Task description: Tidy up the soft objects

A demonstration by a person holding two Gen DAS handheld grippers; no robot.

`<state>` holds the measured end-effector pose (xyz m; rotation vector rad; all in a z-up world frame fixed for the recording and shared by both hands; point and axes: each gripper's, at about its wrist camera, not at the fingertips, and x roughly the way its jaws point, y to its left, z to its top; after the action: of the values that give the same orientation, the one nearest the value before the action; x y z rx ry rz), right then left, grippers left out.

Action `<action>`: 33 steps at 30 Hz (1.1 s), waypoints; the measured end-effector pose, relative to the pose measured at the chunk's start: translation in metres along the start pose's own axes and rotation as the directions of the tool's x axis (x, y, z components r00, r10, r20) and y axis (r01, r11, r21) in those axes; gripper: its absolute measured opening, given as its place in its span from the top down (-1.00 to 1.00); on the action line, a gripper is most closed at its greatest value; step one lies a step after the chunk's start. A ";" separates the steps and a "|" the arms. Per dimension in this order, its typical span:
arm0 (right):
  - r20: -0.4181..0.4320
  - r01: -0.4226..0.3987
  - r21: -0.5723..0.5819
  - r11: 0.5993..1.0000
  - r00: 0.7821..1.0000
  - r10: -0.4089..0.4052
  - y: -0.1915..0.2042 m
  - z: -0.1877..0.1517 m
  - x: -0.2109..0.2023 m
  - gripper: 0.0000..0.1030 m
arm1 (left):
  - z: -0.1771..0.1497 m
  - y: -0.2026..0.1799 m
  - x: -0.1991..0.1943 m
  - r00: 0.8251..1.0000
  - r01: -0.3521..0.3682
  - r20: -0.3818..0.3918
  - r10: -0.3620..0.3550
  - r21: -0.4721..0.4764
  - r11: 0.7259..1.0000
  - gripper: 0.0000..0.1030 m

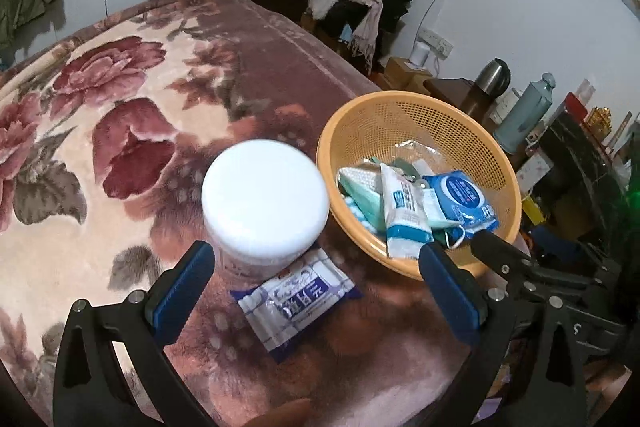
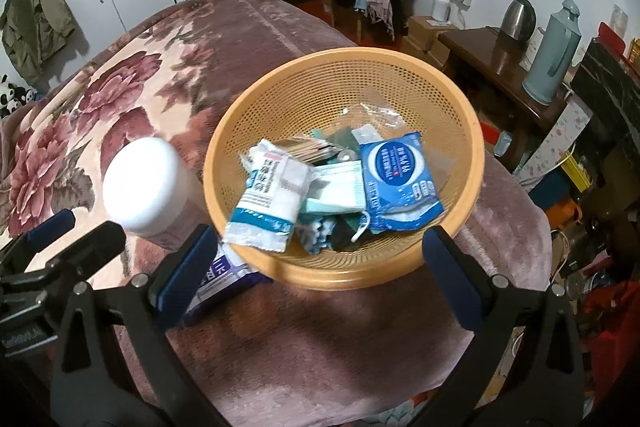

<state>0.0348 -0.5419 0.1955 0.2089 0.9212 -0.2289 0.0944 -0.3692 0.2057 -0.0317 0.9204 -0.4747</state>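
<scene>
- My left tongs (image 1: 316, 291) hang over the flowered blanket (image 1: 120, 99) with the jaws spread wide and nothing between them.
- Right between those blue pads lies a flat wipes packet (image 1: 294, 301), white and purple, resting on the blanket on its own.
- Just beyond the packet stands a white-lidded jar (image 1: 264, 199), upright, its base touching or nearly touching the packet's far edge; the blur there keeps me from saying which.
- To the right of the jar sits the orange basket (image 1: 400, 107), its rim just beside the jar's lid.
- My right tongs (image 2: 316, 279) are also released, jaws wide apart, empty, hovering at the basket's near rim.
- Inside the basket, from my right view: a blue wipes pack (image 2: 396, 183) leaning on the right, a white gauze-like packet (image 2: 272, 195) on the left, and a pale green face mask (image 2: 340, 191) between them, its ear loop trailing toward me.
- Darker small items lie underneath those; I can't make them out properly.
- From the right view the purple packet shows only partly, tucked behind my left pad and under the basket's near-left edge.
</scene>
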 end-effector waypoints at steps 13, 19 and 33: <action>0.006 -0.012 -0.059 0.998 1.000 0.013 0.050 -0.018 -0.003 -1.00 | -0.023 0.049 -0.020 0.998 -0.062 0.010 0.062 -0.054 0.997 -0.99; 0.001 -0.022 -0.094 0.995 1.000 0.022 0.078 -0.028 -0.004 -1.00 | -0.034 0.079 -0.032 0.997 -0.073 0.013 0.075 -0.093 0.993 -0.99; -0.034 -0.114 -0.228 0.967 0.993 0.109 0.184 -0.058 0.004 -1.00 | -0.073 0.189 -0.072 0.987 -0.158 0.005 0.163 -0.216 0.964 -0.98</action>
<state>0.0452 -0.3510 0.1725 0.0485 0.9453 -0.0146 0.0731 -0.1581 0.1728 -0.1578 0.9403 -0.2228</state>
